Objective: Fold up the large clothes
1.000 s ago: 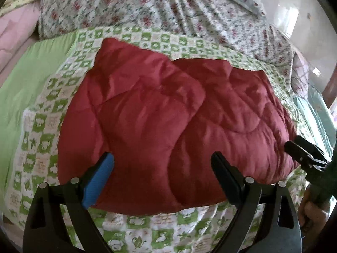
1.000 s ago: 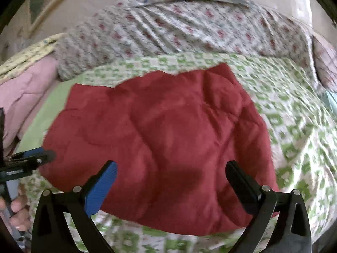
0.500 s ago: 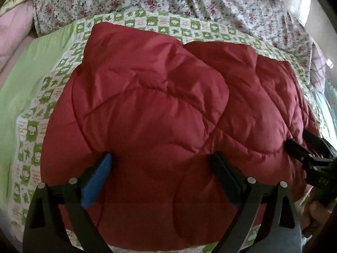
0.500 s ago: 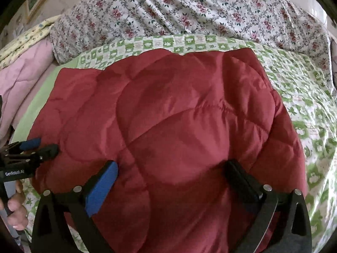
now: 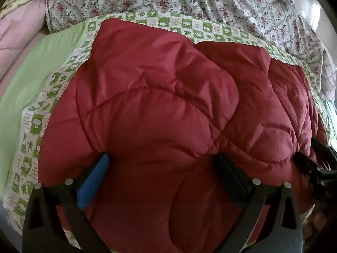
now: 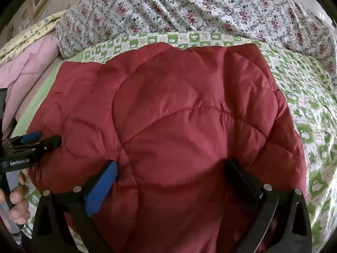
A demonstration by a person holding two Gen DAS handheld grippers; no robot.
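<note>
A dark red quilted padded garment [image 5: 168, 109] lies folded in a thick bundle on the bed; it also fills the right wrist view [image 6: 179, 116]. My left gripper [image 5: 162, 164] is open, its fingers pressed into the near edge of the garment with padding bulging between them. My right gripper [image 6: 172, 170] is open too, its fingers sunk into the near edge further right. Each gripper shows from the side in the other view: the right one [image 5: 316, 164], the left one [image 6: 35, 143].
The garment lies on a green-and-white checked sheet [image 6: 311, 113] with a plain green part [image 5: 42, 67] at the left. A floral quilt [image 6: 200, 8] is heaped behind. Pink bedding [image 6: 25, 71] lies at the far left.
Both grippers have moved forward and down from above the near edge onto the garment. Their fingers now press into the padding. The garment fills more of both views.
</note>
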